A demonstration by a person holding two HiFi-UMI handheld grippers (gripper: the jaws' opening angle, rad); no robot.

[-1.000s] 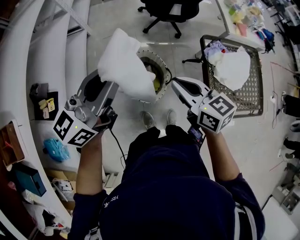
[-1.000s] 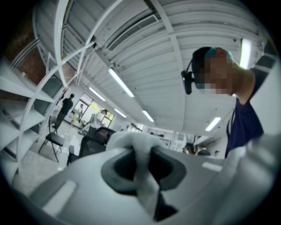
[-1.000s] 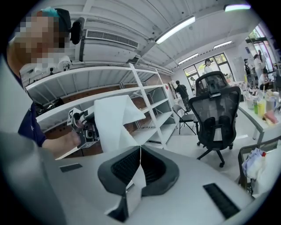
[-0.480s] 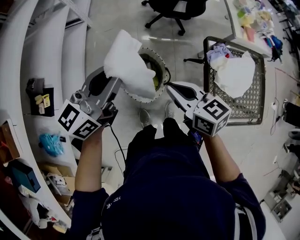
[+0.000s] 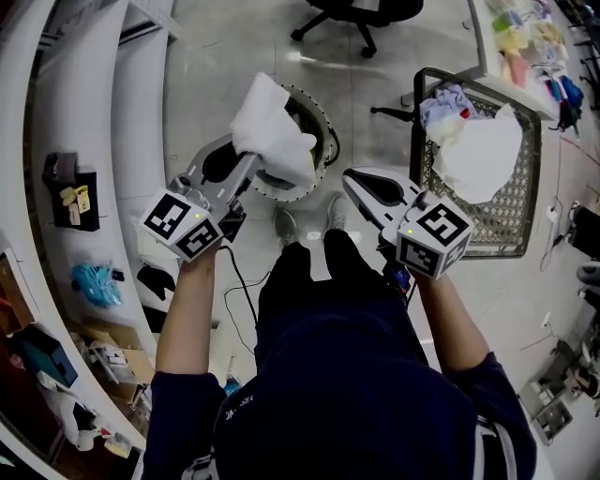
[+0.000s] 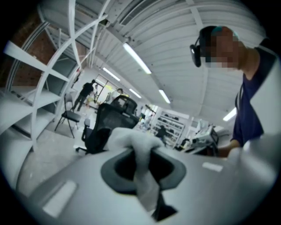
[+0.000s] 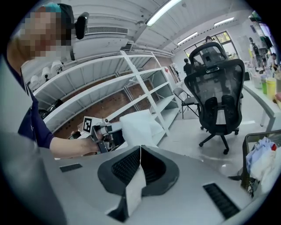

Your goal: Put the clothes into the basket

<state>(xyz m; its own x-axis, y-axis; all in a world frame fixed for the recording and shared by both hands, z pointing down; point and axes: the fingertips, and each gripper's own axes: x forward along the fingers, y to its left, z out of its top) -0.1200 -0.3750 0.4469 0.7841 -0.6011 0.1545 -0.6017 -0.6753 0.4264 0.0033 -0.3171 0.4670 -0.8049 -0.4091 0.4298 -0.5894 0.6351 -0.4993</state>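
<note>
My left gripper [image 5: 249, 161] is shut on a white cloth [image 5: 272, 127], which hangs over the near left rim of a round white-rimmed basket [image 5: 325, 131] on the floor. In the left gripper view a fold of the cloth [image 6: 139, 151] is pinched between the jaws. My right gripper [image 5: 352, 180] hovers just right of the round basket, with its jaws meeting and nothing between them. The right gripper view shows its closed jaws [image 7: 139, 151], and beyond them the white cloth [image 7: 138, 125] and the left gripper [image 7: 109, 131].
A square wire basket [image 5: 514, 202] on the floor at right holds white and coloured clothes [image 5: 473, 155]. White shelving [image 5: 94, 141] curves along the left. A black office chair [image 5: 361, 14] stands beyond the baskets, and a cluttered table [image 5: 525, 47] at upper right.
Both grippers have come down. The left one has lowered the white cloth closer to the round basket's rim, still gripping it.
</note>
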